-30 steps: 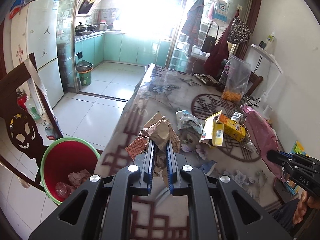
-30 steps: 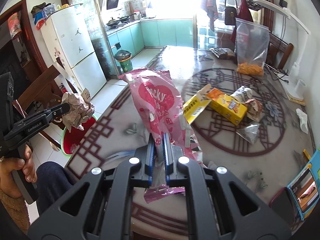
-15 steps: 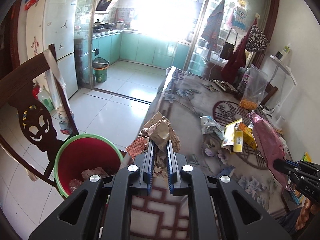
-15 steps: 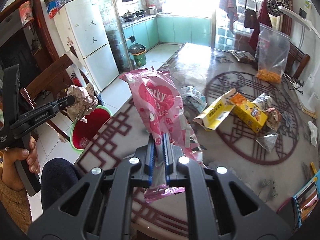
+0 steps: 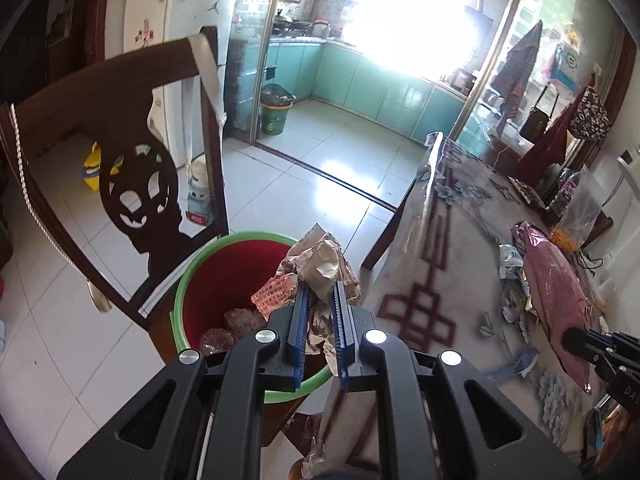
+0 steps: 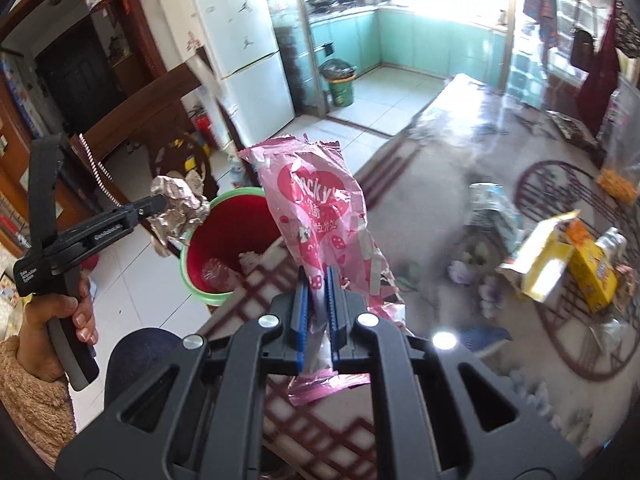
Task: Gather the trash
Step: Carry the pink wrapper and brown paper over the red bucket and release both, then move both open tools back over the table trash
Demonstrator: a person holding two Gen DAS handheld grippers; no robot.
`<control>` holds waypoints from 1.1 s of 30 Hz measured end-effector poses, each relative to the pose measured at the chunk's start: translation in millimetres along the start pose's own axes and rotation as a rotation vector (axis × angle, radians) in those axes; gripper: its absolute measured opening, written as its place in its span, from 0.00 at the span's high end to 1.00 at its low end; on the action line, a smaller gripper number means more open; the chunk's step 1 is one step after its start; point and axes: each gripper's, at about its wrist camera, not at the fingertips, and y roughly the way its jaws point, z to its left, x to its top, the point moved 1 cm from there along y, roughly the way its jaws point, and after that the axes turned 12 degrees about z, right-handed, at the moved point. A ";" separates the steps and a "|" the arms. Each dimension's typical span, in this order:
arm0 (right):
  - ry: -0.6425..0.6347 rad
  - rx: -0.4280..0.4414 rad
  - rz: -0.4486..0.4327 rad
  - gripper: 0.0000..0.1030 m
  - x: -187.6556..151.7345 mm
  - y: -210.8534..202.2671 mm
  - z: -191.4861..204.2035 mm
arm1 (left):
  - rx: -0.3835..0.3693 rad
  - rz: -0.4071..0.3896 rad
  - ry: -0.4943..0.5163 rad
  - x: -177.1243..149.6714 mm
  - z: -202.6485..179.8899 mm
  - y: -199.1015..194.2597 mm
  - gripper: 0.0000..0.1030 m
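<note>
Crumpled brown paper wad point(image 5: 320, 268) clamped between left gripper point(image 5: 319, 294) fingers, above red green-rimmed bucket point(image 5: 224, 280) | pink foil snack wrapper point(image 6: 320, 224) pinched upright in right gripper point(image 6: 319, 280) fingers over table point(image 6: 432, 184) edge

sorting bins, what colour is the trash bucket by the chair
Red bucket with a green rim, clearest in the left wrist view.

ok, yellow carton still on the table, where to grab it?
The yellow carton lies on its side with its end flap open toward the red bin. Come from above and close the gripper across the long box body, not the loose flap.
</note>
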 end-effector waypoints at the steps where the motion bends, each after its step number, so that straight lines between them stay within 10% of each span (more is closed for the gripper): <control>1: -0.003 0.011 0.012 0.91 3.1 6.4 4.2 | -0.010 0.017 -0.025 0.4 9.0 6.4 0.91; 14: -0.050 0.096 0.119 0.91 30.0 65.9 48.5 | 0.028 0.084 -0.092 3.6 55.3 42.9 0.89; 16: -0.057 0.111 0.108 0.85 37.5 67.5 52.1 | 0.048 0.089 -0.096 6.0 57.1 47.1 0.76; 18: -0.048 0.110 0.078 0.53 41.8 64.0 51.3 | 0.083 0.075 -0.106 8.6 56.9 45.8 0.31; 33: 0.110 0.048 -0.028 0.44 -16.7 -6.1 -25.4 | 0.003 0.019 0.052 7.5 -13.9 10.6 0.29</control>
